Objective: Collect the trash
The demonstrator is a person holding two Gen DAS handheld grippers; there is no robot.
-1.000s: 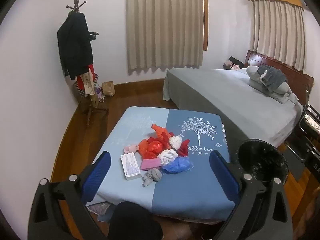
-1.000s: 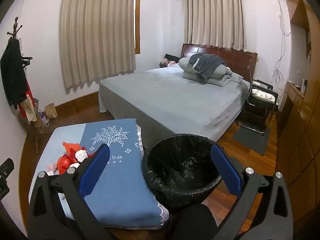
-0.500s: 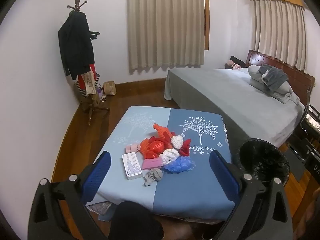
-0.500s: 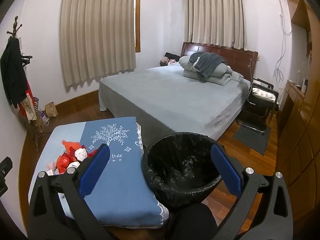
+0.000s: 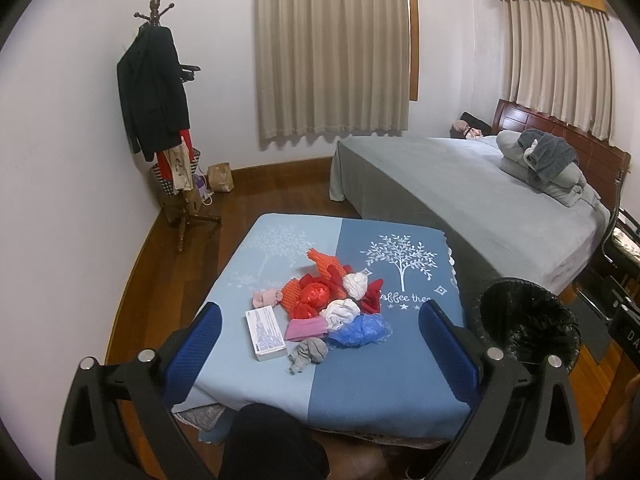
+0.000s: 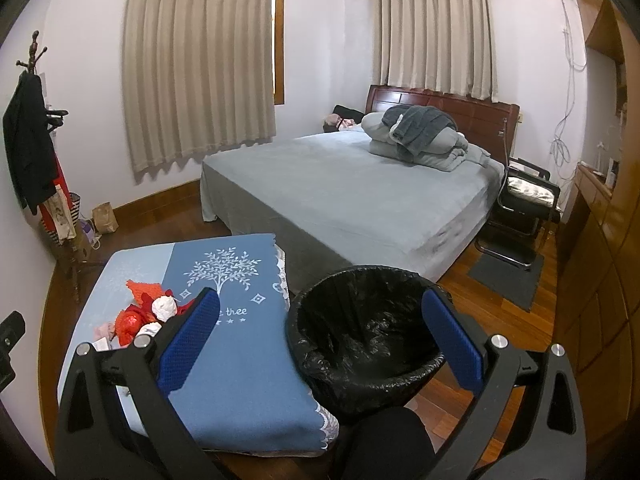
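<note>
A pile of trash lies on a low table with a blue cloth: red and orange wrappers, white crumpled paper, a blue plastic bag, a pink piece, a grey wad and a white box. Part of the pile also shows in the right wrist view. A bin with a black liner stands on the floor right of the table; it also shows in the left wrist view. My left gripper is open and empty above the table's near edge. My right gripper is open and empty above the bin.
A grey bed with folded bedding stands behind the table and bin. A coat stand with clothes is at the left wall, with bags at its foot. A black chair and a wooden cabinet are on the right.
Both views have shifted slightly; the left camera has drifted a little so the trash pile sits slightly further right. Both grippers stay open and empty.
</note>
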